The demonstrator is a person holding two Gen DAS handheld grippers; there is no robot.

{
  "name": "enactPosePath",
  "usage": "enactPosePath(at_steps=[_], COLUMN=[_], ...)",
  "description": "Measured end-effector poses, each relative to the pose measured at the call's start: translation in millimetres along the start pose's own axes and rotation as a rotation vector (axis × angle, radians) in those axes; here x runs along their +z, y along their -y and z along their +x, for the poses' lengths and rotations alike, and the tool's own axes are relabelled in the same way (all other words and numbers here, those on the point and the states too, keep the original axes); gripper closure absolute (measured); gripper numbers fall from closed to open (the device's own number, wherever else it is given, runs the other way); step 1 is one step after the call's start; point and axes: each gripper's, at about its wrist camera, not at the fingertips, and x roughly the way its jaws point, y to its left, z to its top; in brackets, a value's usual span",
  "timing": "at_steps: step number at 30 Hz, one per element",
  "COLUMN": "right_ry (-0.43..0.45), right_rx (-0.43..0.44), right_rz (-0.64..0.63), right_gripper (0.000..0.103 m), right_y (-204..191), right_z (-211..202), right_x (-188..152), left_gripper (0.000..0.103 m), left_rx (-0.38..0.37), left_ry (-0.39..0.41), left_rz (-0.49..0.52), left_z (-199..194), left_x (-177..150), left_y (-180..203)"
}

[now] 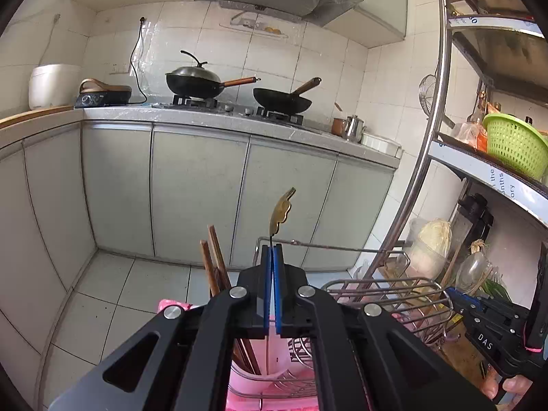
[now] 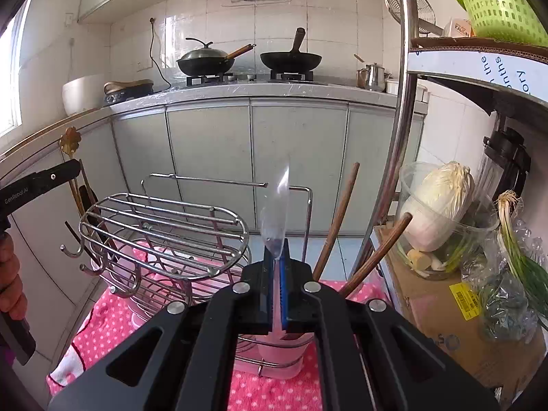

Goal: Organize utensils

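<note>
Jaws of the left gripper (image 1: 273,247) pinched a gold-ended utensil (image 1: 281,213) rising above them. Right gripper (image 2: 277,257) jaws clamped a clear plastic spoon (image 2: 275,215), its bowl upward.

Bright daylight from a window (image 2: 10,78) at left, glare on wall tiles (image 2: 191,24), strong fisheye bending, dark corners

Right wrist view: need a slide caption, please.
Right gripper shut on a clear plastic spoon above the pink holder by the wire rack.
</note>
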Motion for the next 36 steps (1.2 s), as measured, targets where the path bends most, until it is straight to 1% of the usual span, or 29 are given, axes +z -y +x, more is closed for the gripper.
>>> enactPosePath(at_steps=[5,11,13,14,15,17,20,23,24,25,26,28,31,36], right_ry=[-0.045,-0.105,-0.115,-0.118,-0.119,-0.125,-0.143,-0.161,-0.173,-0.183,-0.195,-0.214,-0.229,-0.211], right_rx=[0.009,0.037,0.041,0.048,0.053,0.047,0.053,0.062,0.070,0.079,0.098,0.114,0.103,0.110], right_rz=[-0.011,-0.016,-0.018,-0.019,-0.019,-0.024,-0.021,-0.020,-0.021,-0.024,-0.030,-0.054,-0.088,-0.066], right_gripper=[0.100,0.099,0.097,0.095,0.093,0.088,0.085,0.083,0.077,0.067,0.059,0.057,0.057,0.057], right_y=[-5,-7,-8,-8,-8,-10,-9,-8,-8,-8,-9,-13,-18,-18], right_z=[3,7,5,4,3,0,-3,-4,-3,-4,-5,-8,-13,-26], right_x=[-6,-13,-13,-13,-13,-13,-13,-11,-10,-10,-10,-11,-14,-22], left_gripper=[0.102,0.099,0.095,0.089,0.081,0.074,0.065,0.062,0.061,0.061,0.060,0.060,0.060,0.060], left_rx=[-0.017,-0.013,-0.016,-0.018,-0.022,-0.025,-0.022,-0.024,-0.026,-0.027,-0.031,-0.034,-0.043,-0.059], left_ry=[-0.056,-0.125,-0.138,-0.141,-0.136,-0.114,-0.097,-0.079,-0.072,-0.067,-0.062,-0.057,-0.047,-0.047], left_rz=[0.006,0.005,-0.013,-0.024,-0.034,-0.040,-0.029,-0.036,-0.040,-0.044,-0.047,-0.047,-0.046,-0.053], left_z=[5,12,12,11,9,3,-5,-14,-17,-20,-23,-28,-35,-44], left_x=[-14,-25,-27,-28,-28,-28,-26,-22,-22,-21,-21,-21,-23,-29], left_y=[4,6,5,3,2,1,2,2,1,1,0,1,1,3])
